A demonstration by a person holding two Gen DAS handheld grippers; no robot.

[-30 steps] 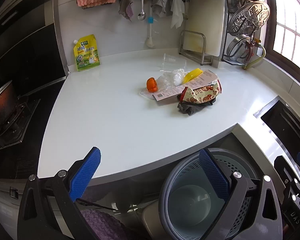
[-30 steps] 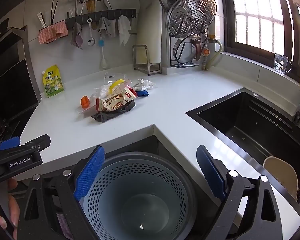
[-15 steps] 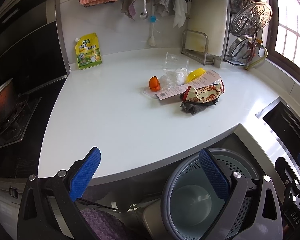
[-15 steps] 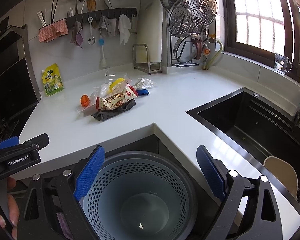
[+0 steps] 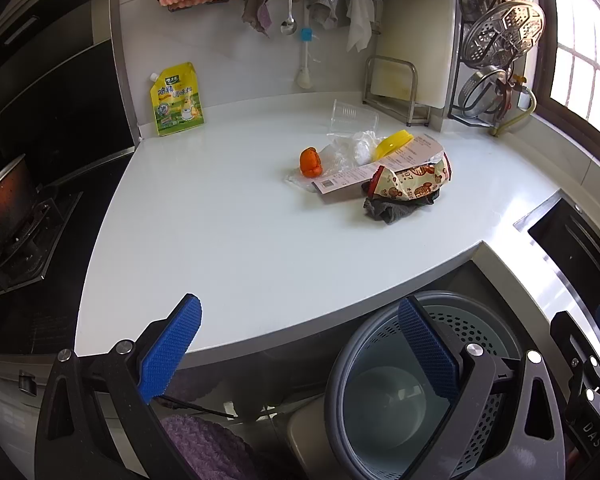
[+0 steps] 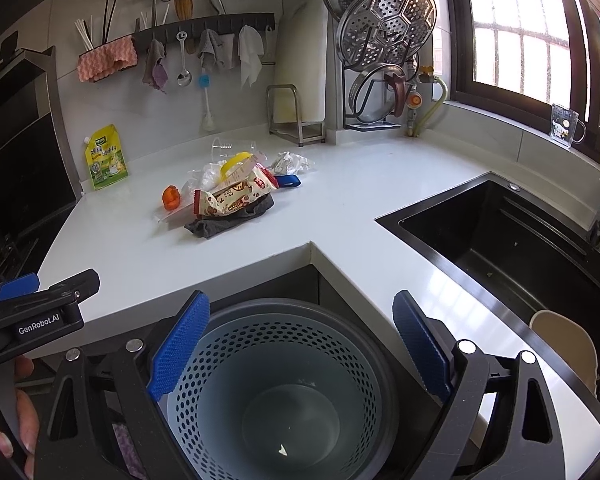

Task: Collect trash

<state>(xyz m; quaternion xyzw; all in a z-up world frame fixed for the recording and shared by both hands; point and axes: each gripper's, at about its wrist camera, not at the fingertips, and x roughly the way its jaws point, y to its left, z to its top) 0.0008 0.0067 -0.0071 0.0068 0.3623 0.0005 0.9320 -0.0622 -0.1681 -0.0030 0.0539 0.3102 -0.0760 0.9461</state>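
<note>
Trash sits in one heap toward the back of my white counter [image 5: 220, 220], well apart from both my grippers, and none of it is collected yet as far as I can judge: the perforated bin [image 6: 276, 384] below the counter corner holds only a tiny white scrap. Both of my tools hang over that bin with nothing in them; my left gripper [image 5: 300, 354] has its blue pads spread wide, and my right gripper [image 6: 300, 344] is spread just as wide.

Largest in the heap is the printed snack bag [image 5: 410, 184], lying on a dark grey cloth [image 5: 392, 210]. A long paper receipt [image 5: 376, 168] leans across it, beside crumpled clear plastic [image 5: 348, 150], a clear cup [image 5: 354, 114] on its side, a yellow lid [image 5: 394, 142] and a small orange piece [image 5: 311, 162]. From the right wrist I also see a foil wad [image 6: 290, 162] and a blue bit [image 6: 288, 180].

Nothing blocks the reach across; the black sink [image 6: 500, 240] lies to the right, the yellow pouch [image 5: 176, 100] against the wall.
</note>
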